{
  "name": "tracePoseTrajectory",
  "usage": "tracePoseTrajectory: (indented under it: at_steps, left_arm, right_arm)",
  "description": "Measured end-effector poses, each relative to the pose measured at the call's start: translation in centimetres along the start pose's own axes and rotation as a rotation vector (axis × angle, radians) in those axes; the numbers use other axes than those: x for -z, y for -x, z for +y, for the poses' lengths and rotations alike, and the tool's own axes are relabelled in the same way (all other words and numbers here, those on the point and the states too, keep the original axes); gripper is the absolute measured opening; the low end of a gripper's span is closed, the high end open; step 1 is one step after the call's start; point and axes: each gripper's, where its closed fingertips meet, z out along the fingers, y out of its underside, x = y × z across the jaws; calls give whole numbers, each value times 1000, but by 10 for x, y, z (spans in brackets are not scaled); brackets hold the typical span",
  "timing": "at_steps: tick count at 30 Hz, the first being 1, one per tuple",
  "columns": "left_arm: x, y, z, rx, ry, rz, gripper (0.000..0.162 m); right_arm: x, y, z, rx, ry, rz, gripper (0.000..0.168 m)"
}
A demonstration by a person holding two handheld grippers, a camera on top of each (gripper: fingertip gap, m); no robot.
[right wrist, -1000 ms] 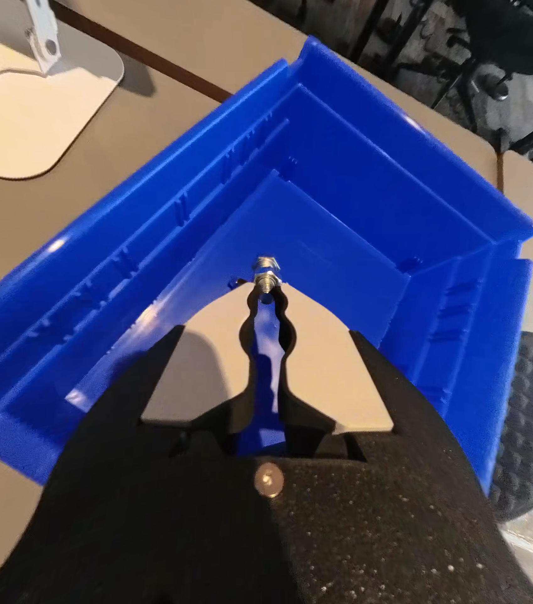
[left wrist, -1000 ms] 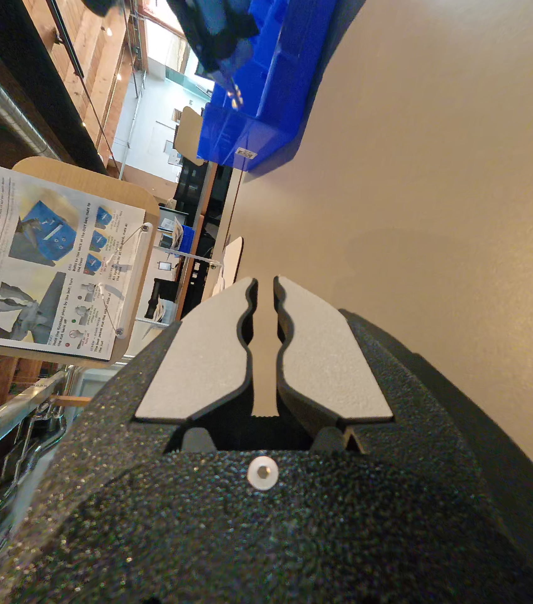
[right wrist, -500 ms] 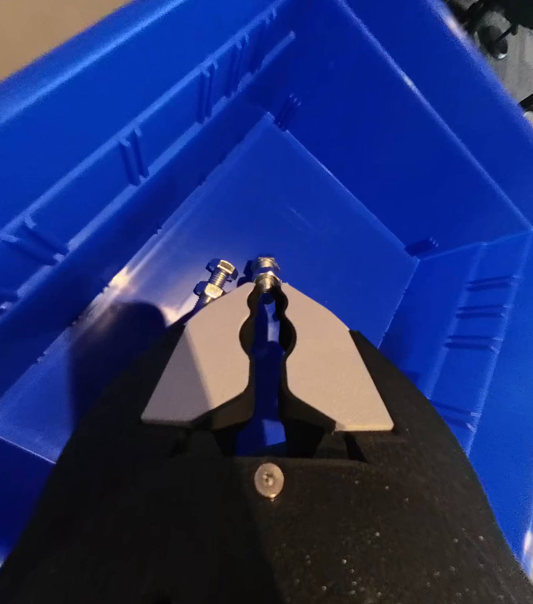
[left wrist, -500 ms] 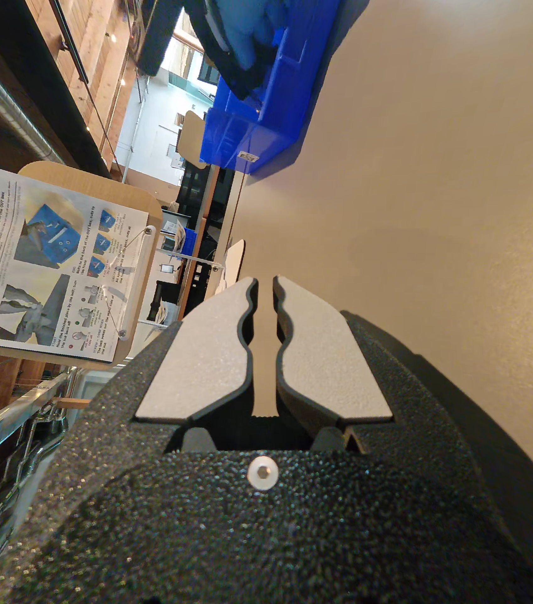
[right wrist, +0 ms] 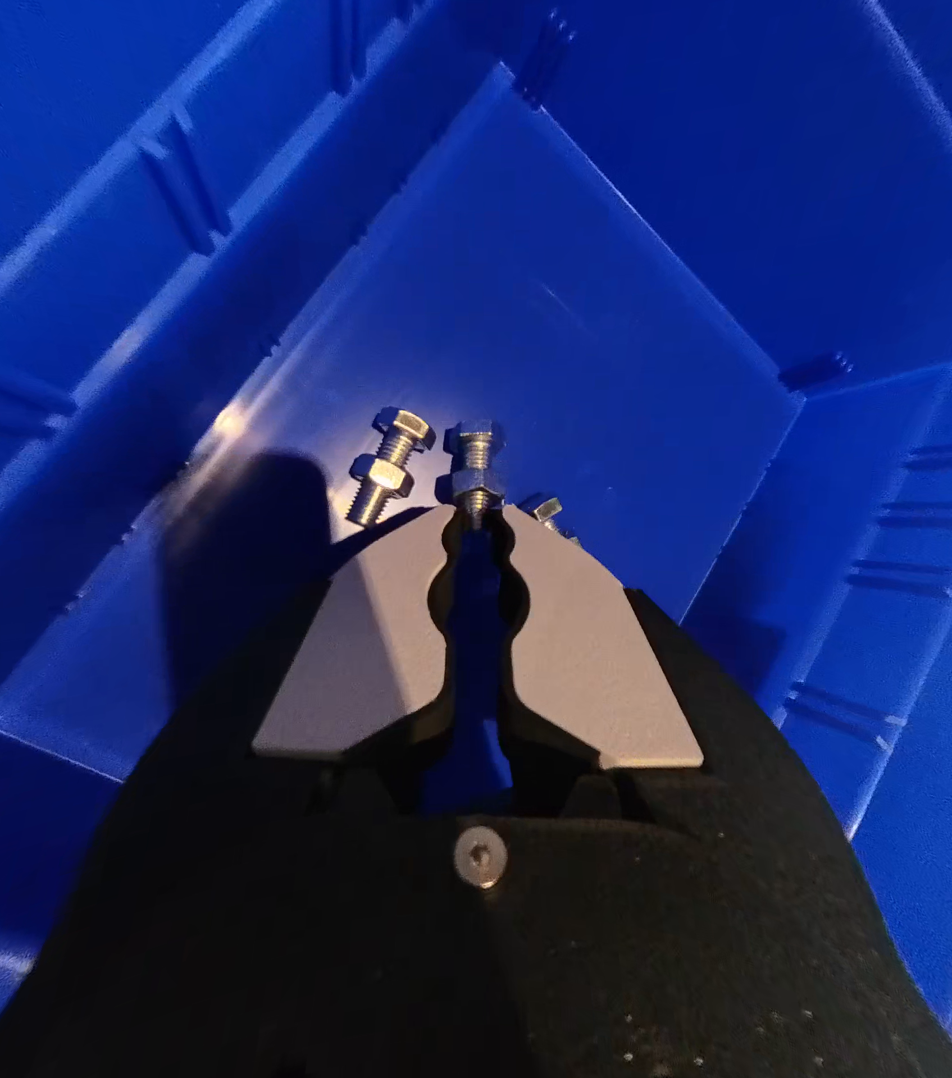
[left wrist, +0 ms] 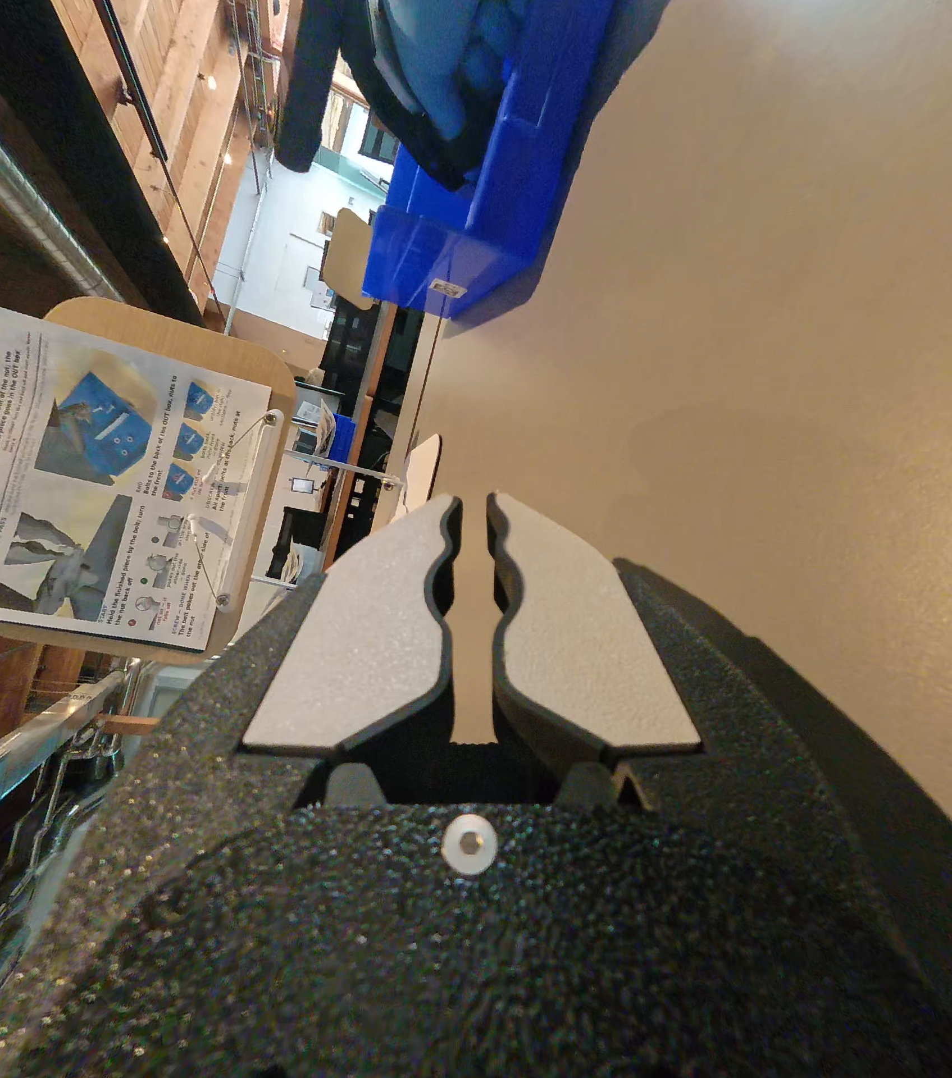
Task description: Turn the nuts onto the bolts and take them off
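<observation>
My right gripper (right wrist: 476, 513) pinches the threaded tip of a bolt (right wrist: 476, 466) with a nut (right wrist: 478, 483) on it, inside the blue bin (right wrist: 666, 175). A second nutted bolt (right wrist: 389, 472) lies just left; a third (right wrist: 549, 513) peeks out right.

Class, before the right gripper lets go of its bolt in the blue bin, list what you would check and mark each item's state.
1. Right gripper shut on the steel bolt with a hex nut: ok.
2. Nut threaded on that bolt's shank: ok.
3. Bolt inside the blue plastic bin: ok.
4. Bolt resting on the bin floor: cannot tell.
5. Apart from the neighbouring steel bolt-and-nut: ok.
6. Left gripper away from the bin, slightly parted, holding nothing: ok.
</observation>
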Motion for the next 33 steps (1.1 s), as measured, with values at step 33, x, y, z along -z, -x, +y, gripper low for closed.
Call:
tracePoseTrajectory:
  at_steps: [33]
  left_arm:
    - [94,136,35,904,-52,14,7]
  right_arm:
    - [192,317,9,606,-952,-673,35]
